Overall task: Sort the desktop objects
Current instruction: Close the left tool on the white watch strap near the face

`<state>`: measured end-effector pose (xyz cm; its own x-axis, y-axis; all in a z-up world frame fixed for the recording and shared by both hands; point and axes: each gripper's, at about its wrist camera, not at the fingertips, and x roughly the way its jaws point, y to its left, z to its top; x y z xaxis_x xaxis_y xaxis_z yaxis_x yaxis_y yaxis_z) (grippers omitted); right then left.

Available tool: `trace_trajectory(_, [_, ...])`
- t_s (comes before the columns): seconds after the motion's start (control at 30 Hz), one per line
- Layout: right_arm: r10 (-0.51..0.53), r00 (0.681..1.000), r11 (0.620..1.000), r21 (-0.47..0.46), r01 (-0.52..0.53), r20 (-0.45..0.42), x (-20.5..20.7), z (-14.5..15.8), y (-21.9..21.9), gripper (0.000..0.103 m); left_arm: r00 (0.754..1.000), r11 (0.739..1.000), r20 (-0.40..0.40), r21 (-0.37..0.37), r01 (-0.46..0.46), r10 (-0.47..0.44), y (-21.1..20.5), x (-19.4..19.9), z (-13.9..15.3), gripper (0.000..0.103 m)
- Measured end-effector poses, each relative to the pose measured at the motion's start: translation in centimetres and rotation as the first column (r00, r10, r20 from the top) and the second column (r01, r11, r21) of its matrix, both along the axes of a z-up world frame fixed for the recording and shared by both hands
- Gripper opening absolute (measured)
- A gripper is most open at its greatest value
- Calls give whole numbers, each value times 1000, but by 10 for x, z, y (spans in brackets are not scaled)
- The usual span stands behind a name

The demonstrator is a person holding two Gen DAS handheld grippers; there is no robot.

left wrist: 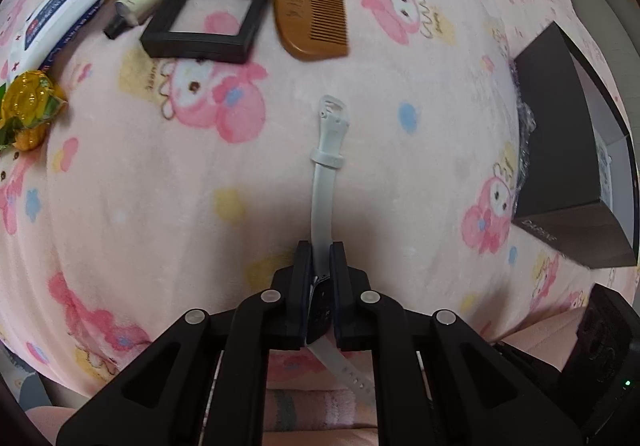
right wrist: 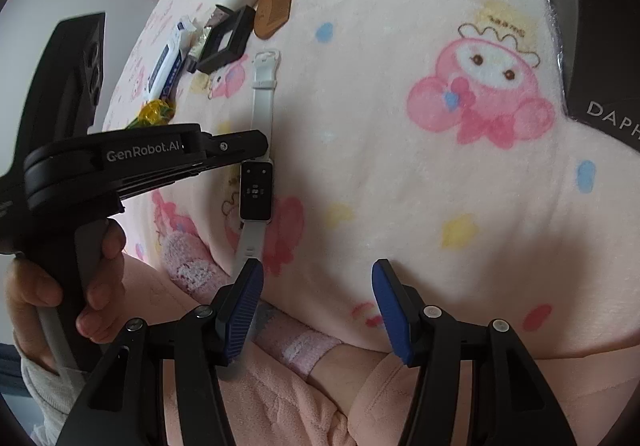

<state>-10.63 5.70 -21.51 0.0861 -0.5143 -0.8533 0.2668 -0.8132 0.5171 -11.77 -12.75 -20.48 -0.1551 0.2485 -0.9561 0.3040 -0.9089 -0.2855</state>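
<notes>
Left gripper (left wrist: pixel 320 262) pinches my watch (right wrist: pixel 256 189) by its strap. Watch lies lengthwise, pointing away. Right gripper (right wrist: pixel 318 286) hangs open just beside.

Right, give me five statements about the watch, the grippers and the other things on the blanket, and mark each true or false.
1. The left gripper is shut on the smartwatch. True.
2. The right gripper holds the wooden comb. False: its jaws stand open and empty, and the comb lies on the blanket.
3. The watch strap is white. True.
4. The black square frame lies to the right of the comb in the left wrist view. False: it lies to the comb's left.
5. A dark box sits at the blanket's right edge in the left wrist view. True.
</notes>
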Motion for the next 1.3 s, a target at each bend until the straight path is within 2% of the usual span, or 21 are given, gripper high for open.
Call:
trace_trajectory(0.13, [-17, 1000, 1000, 6, 17, 7, 0, -3, 4, 53, 999, 996, -38, 79, 36, -33, 8, 0, 5, 5])
trace_trajectory(0.23, [-31, 999, 999, 17, 31, -39, -1, 5, 7, 53, 996, 994, -78, 97, 47, -40, 18, -6, 9, 5])
trace_trajectory(0.33, [-20, 997, 1000, 13, 21, -76, 0, 12, 4, 53, 992, 990, -126, 140, 36, -18, -12, 21, 23, 5])
trace_trajectory(0.4, [-5, 996, 1000, 12, 6, -84, 0, 12, 1, 53, 989, 987, -147, 161, 23, 1, -9, 13, 20, 5])
trace_trajectory(0.6, [61, 996, 998, 28, -59, -66, 6, 1, -13, 53, 985, 985, -169, 173, 11, 19, 0, 0, 14, 5])
trace_trajectory(0.8, [77, 994, 996, 48, -73, -83, 6, -6, -19, 53, 990, 992, -138, 122, 40, -23, 14, -5, 8, 6])
trace_trajectory(0.87, [52, 995, 997, 54, -47, -80, 3, -10, -15, 48, 992, 993, -125, 112, 38, -24, 15, -5, 6, 6])
trace_trajectory(0.93, [39, 994, 997, 77, -31, -99, 2, -9, -12, 30, 994, 994, -111, 105, 37, -25, 14, -5, 4, 6])
trace_trajectory(1.03, [30, 989, 993, 115, -13, -145, 1, -5, -8, 18, 995, 995, -94, 96, 36, -27, 15, -5, 1, 6])
trace_trajectory(1.13, [-3, 978, 988, 152, 36, -211, -3, 5, 0, 12, 996, 994, -86, 102, 30, -21, 14, -4, 0, 8])
trace_trajectory(1.2, [-34, 965, 981, 175, 82, -260, -8, 13, 9, 12, 996, 993, -84, 115, 24, -15, 13, -3, 0, 18])
trace_trajectory(1.3, [-81, 953, 973, 183, 139, -292, -17, 24, 26, 12, 996, 990, -83, 137, 22, -11, 14, -1, 1, 19])
